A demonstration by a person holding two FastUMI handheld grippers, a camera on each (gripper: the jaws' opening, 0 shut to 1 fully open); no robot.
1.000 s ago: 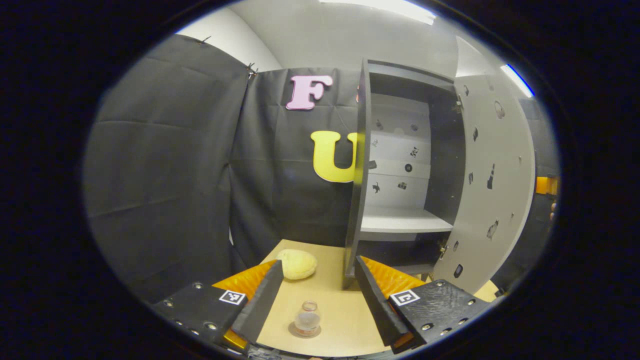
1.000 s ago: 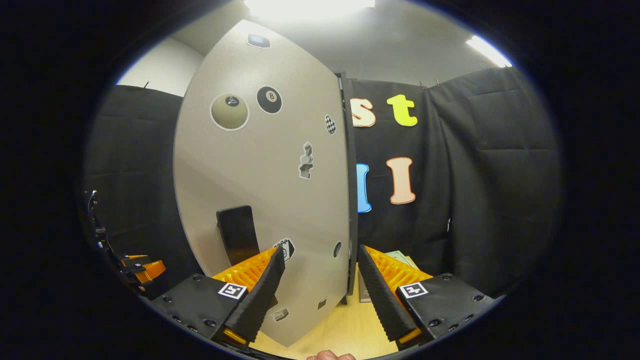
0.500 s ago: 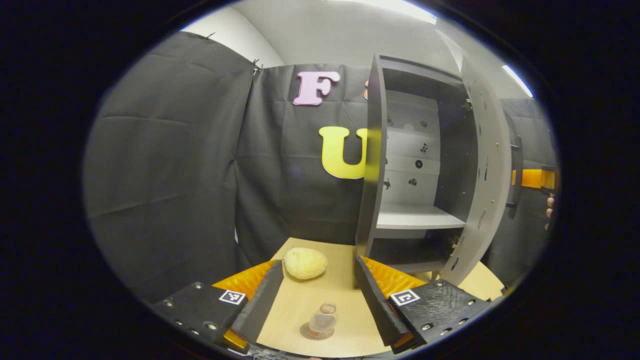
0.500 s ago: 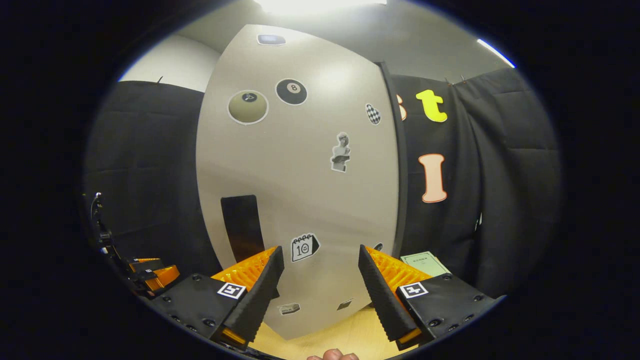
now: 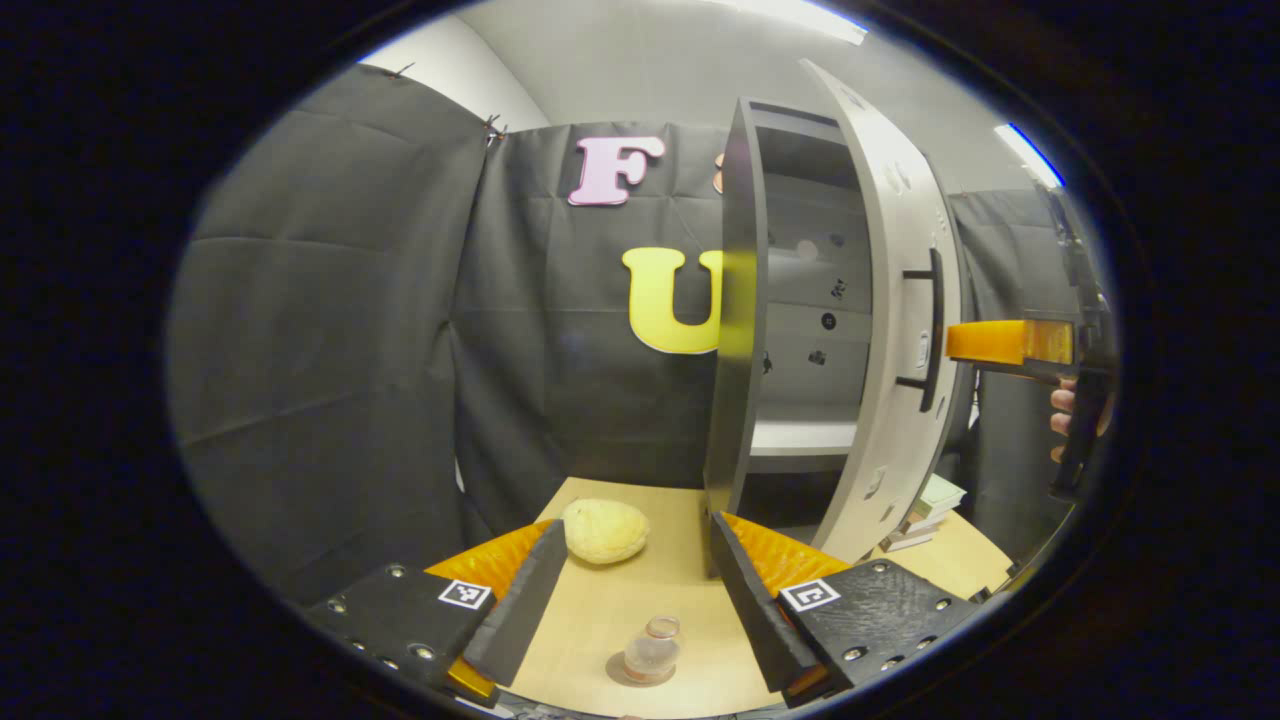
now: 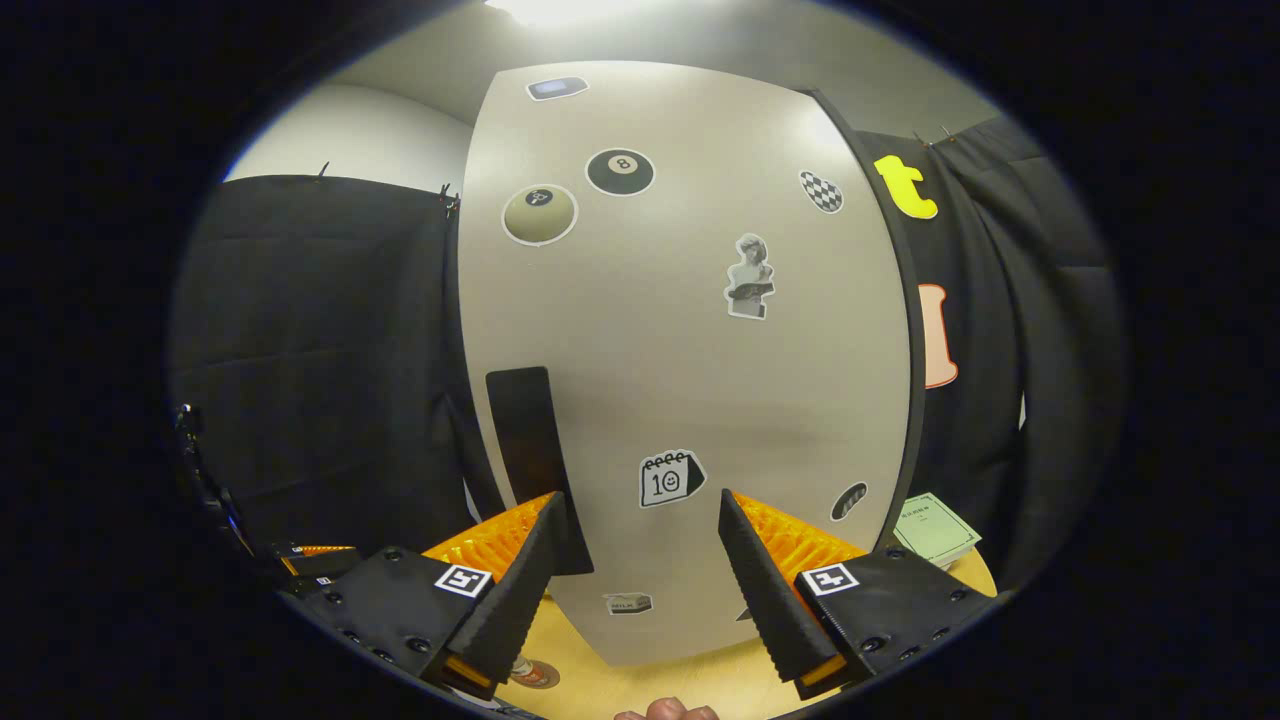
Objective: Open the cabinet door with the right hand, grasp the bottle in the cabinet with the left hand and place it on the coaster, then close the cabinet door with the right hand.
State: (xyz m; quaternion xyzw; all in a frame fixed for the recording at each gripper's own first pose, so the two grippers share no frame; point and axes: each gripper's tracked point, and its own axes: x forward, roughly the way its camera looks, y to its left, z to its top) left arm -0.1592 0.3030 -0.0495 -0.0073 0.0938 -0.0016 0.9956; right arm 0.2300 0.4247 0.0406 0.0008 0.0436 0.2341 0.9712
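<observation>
One squat clear bottle (image 5: 651, 650) (round coaster (image 5: 630, 674))

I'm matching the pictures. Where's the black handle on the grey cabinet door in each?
Left gripper view: black bar handle, right of centre, seen side-on.
Right gripper view: black bar handle, lower left of centre.
Shared landmark: grey stickered cabinet door.

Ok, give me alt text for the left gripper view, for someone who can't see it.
A small clear bottle stands on a round coaster on a light wooden table, between the open left gripper's fingers. Behind it a grey cabinet has its door partly open, the right gripper at its handle side. A pale yellow lumpy object lies nearby.
</observation>
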